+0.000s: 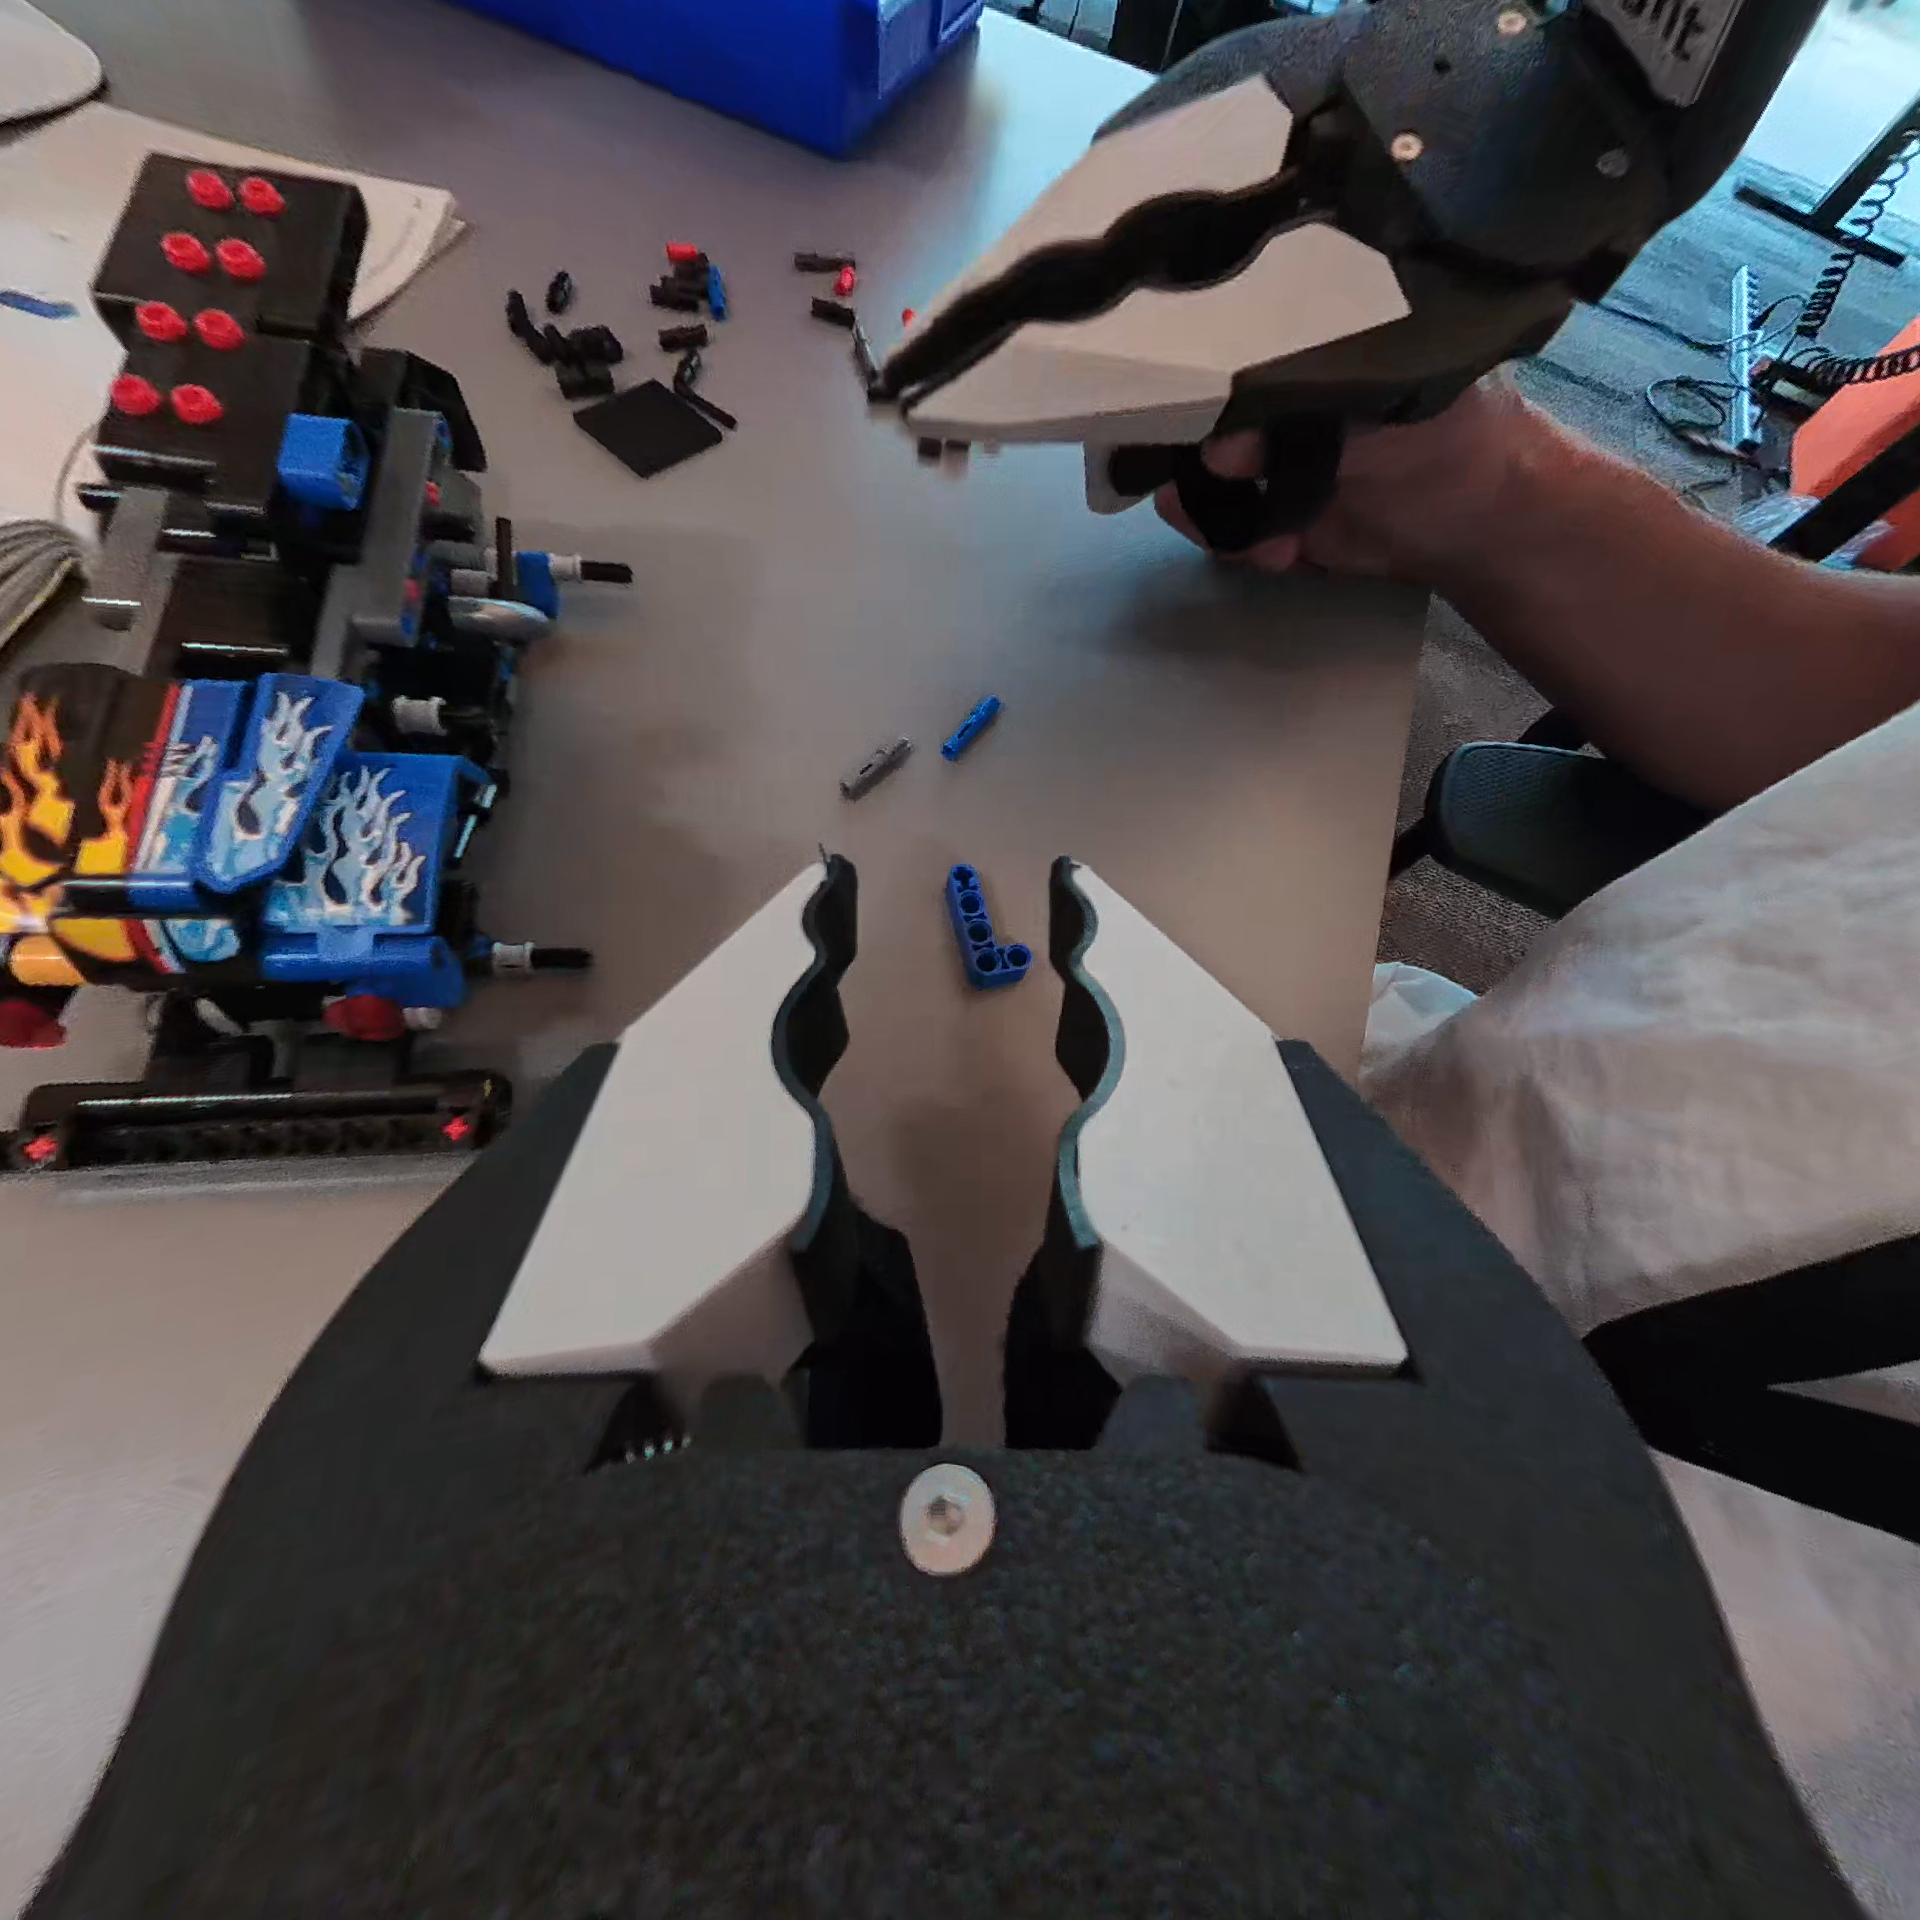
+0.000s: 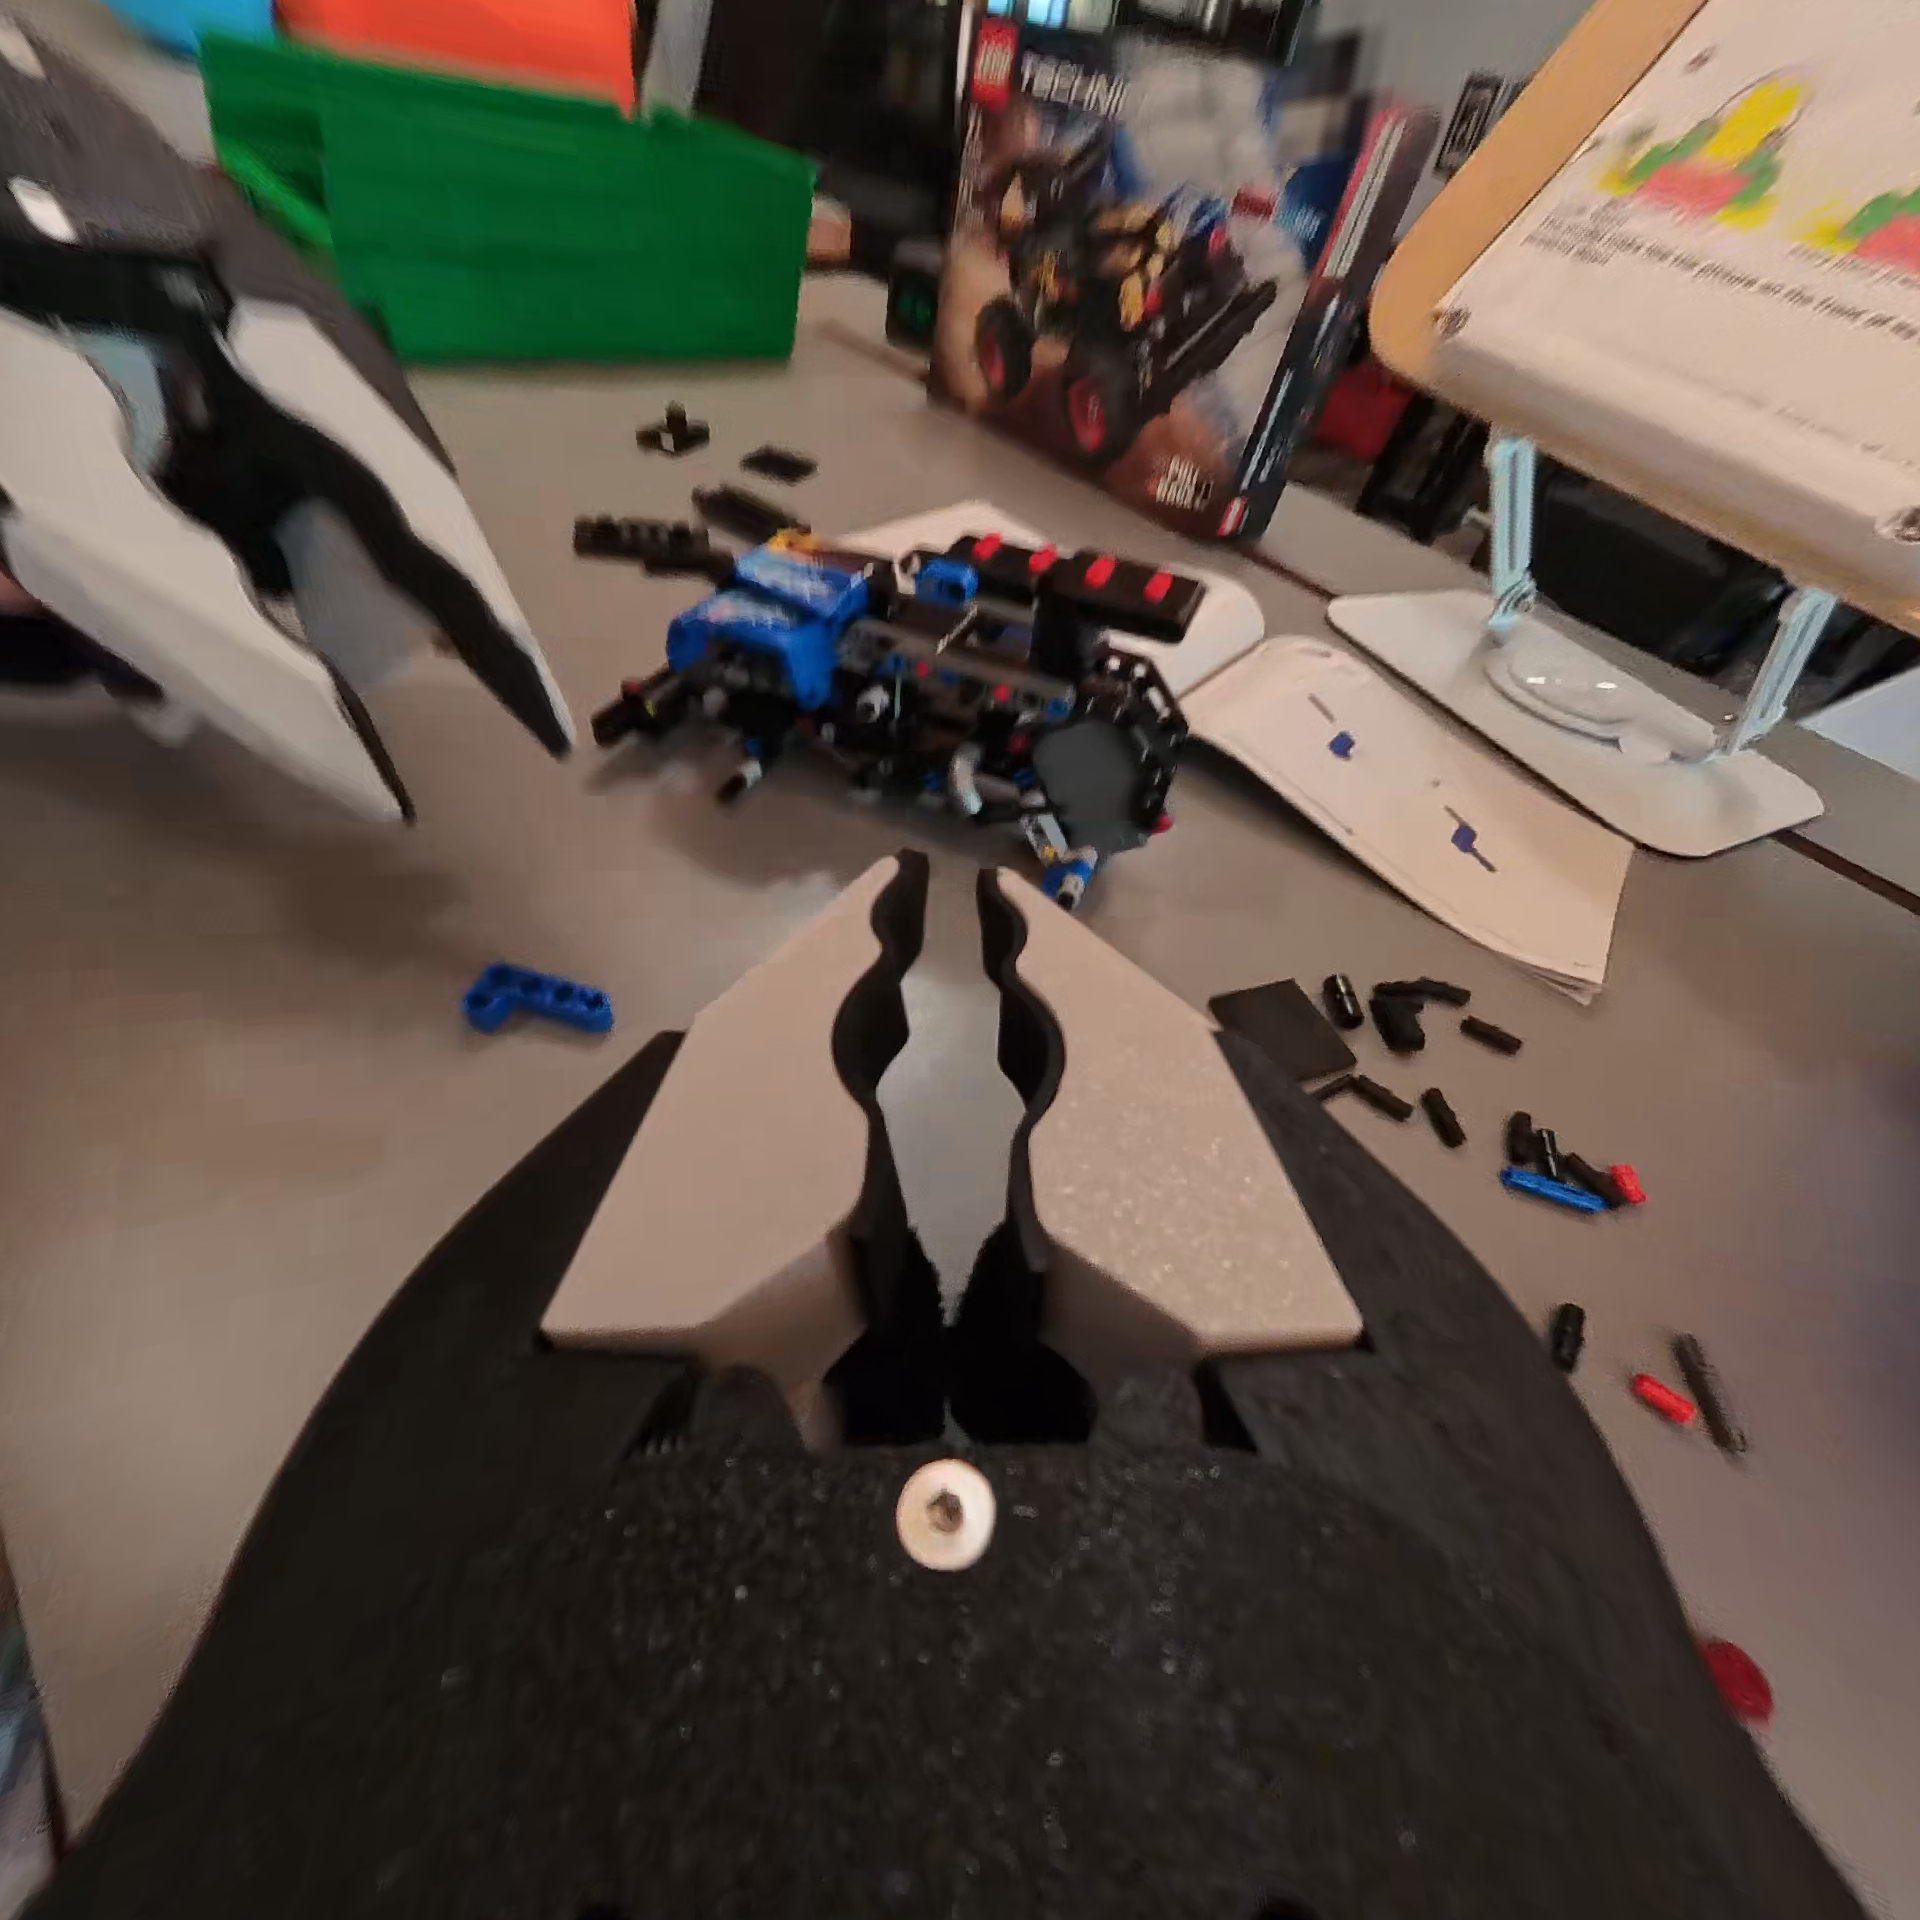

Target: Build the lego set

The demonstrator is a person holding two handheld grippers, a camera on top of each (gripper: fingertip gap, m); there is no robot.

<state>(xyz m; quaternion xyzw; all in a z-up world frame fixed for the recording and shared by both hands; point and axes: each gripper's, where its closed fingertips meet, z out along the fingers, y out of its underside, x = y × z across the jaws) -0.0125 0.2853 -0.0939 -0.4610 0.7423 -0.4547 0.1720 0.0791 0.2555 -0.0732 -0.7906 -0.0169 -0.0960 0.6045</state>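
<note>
The part-built lego truck [image 1: 312,727], black and blue with flame stickers and red studs, stands at the left; in the right wrist view it [image 2: 883,665] is straight ahead. A blue L-shaped beam [image 1: 982,930] lies flat on the table between the tips of my open, empty left gripper [image 1: 948,868], which also shows in the right wrist view [image 2: 480,777] above the beam [image 2: 535,1000]. My right gripper [image 2: 949,873] is open only by a narrow gap, with nothing seen in it. From the left wrist view it [image 1: 891,390] hovers over small black pins.
A grey pin [image 1: 875,769] and a blue pin [image 1: 971,727] lie ahead of the beam. Loose black, red and blue parts [image 2: 1455,1081] and a black tile [image 1: 646,426] are scattered about. The set's box [image 2: 1122,291], booklet [image 2: 1403,810], green bin [image 2: 520,208], blue bin [image 1: 769,62] and the table edge [image 1: 1392,779] surround the area. One gripper's finger ends stand about 10 centimetres off the other's. The blue pin [image 1: 971,727] lies around 7 centimetres away from my right fingertips.
</note>
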